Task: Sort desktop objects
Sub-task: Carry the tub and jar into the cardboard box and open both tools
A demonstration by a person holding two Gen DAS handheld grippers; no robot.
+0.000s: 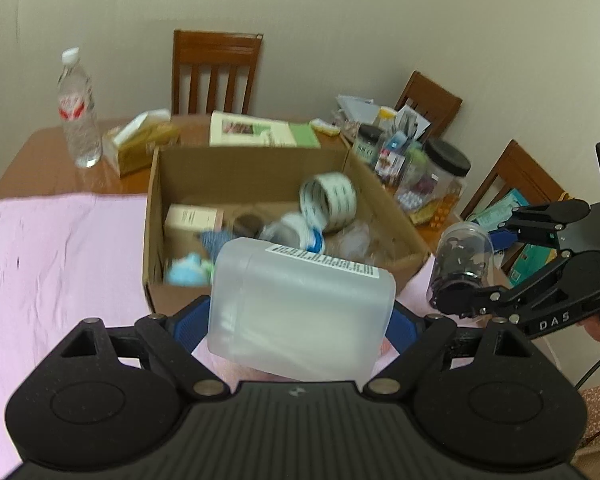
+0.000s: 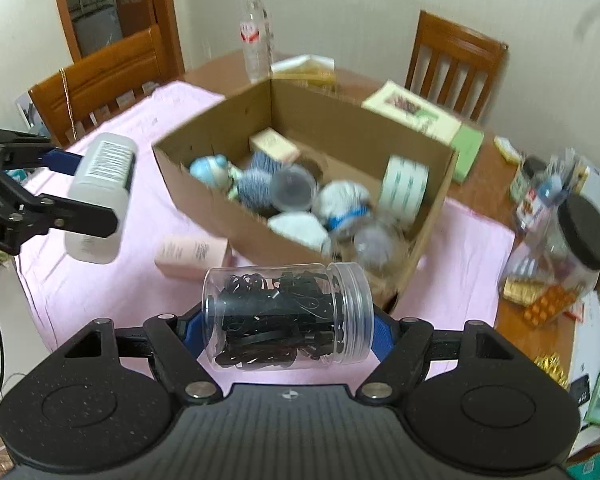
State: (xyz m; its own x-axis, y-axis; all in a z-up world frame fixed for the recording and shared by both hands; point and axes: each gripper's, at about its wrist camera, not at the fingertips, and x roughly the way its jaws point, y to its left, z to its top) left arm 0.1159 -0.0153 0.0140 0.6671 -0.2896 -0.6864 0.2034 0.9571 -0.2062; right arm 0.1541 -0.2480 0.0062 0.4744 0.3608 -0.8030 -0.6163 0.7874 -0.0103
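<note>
- Standing on the pink cloth (image 2: 100,256), the open cardboard box (image 2: 432,236) has its near wall just ahead of both grippers; its far wall lies close to the green book (image 1: 260,130) and the water bottle (image 1: 78,108) on the wooden table (image 1: 32,148).
- Bare pink cloth extends to the left of the box; a pink carton (image 2: 192,254) lies on it just beside the box's near corner.
- Right of the box, a black-lidded jar (image 2: 572,232) and blister packs (image 2: 548,304) crowd the table edge.
- Left gripper (image 1: 300,320): jaws clamped on a translucent white bottle (image 1: 300,312), held crosswise, near the box's front wall.
- Right gripper (image 2: 288,320): jaws closed around a clear jar of black bands (image 2: 288,316), lying sideways, lid to the right, just short of the box.
- Box contents: tape roll (image 2: 404,186), small boxes, and blurred containers.
</note>
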